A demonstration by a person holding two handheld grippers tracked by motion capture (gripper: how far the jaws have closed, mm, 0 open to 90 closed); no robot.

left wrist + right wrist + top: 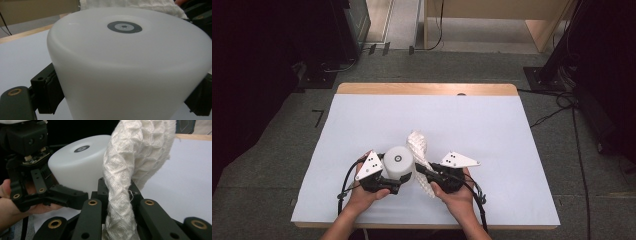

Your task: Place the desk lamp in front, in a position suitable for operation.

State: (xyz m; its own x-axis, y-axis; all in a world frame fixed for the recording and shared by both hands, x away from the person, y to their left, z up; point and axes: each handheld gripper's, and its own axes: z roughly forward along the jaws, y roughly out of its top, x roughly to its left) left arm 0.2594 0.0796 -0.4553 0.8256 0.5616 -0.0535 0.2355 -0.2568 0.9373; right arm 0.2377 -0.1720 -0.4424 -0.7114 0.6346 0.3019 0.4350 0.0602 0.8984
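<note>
1. The counter (362,125) has a white sheet on top; its wooden edge shows at the far side.
2. The cup (398,161) is white and stands upside down near the front edge of the counter, with a grey ring mark on its base.
3. The cloth (419,150) is white with a waffle pattern and lies just right of the cup, touching it.
4. The left gripper (393,183) is closed on the cup; its pads press both sides.
5. The right gripper (424,172) is closed tight on the cloth, which rises between its jaws.
</note>
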